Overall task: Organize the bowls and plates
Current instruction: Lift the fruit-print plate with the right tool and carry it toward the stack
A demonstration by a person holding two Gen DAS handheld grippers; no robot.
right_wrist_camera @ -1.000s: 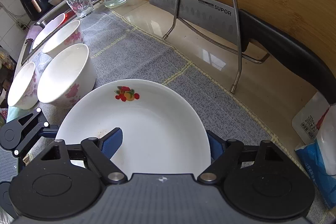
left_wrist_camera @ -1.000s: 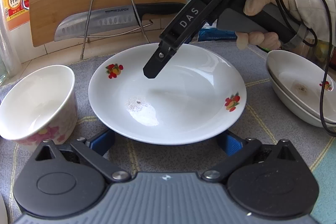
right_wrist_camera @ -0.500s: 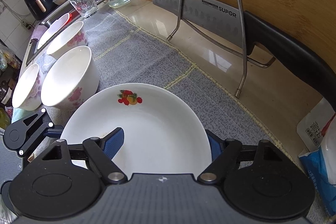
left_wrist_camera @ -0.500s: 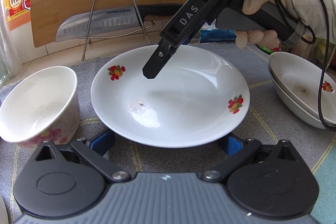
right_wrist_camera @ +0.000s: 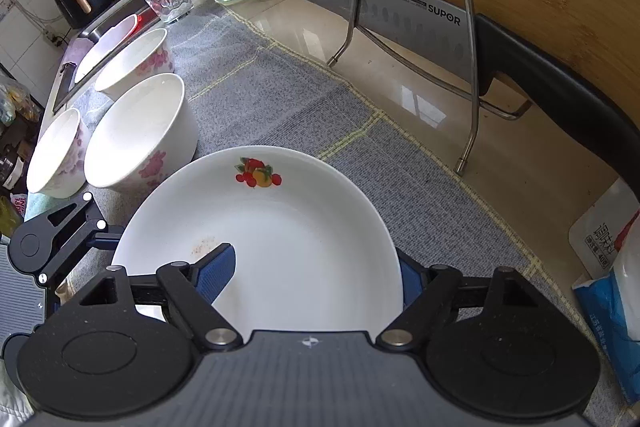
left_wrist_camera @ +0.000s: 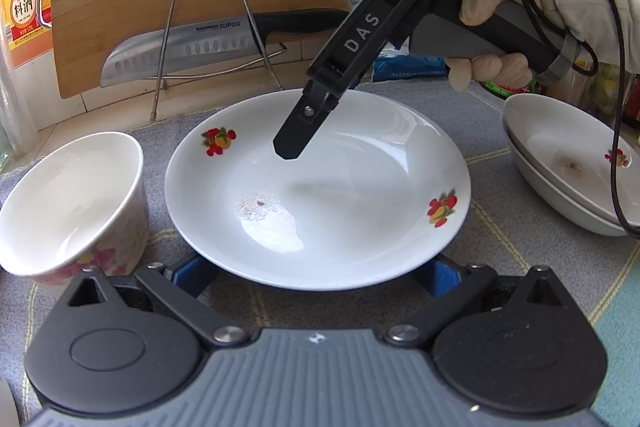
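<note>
The white plate [right_wrist_camera: 304,247] is seen on the grey mat [right_wrist_camera: 280,99], beside 1 floral bowl [right_wrist_camera: 136,135]. Its far rim is straddled by the right gripper [right_wrist_camera: 316,275], jaws opening, 1 finger inside the plate and 1 outside. The left gripper [left_wrist_camera: 316,273] is held spread wide at the plate's near edge, nothing pinched.

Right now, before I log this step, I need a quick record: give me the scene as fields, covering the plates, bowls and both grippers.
plate: fruit print, on the grey mat, small stain inside
right gripper: jaws opening, astride the plate's rim, one finger inside
left gripper: open, at the plate's near rim
bowl: floral, beside the plate, upright
stacked plates: on the plate's other side, apart from it
</note>
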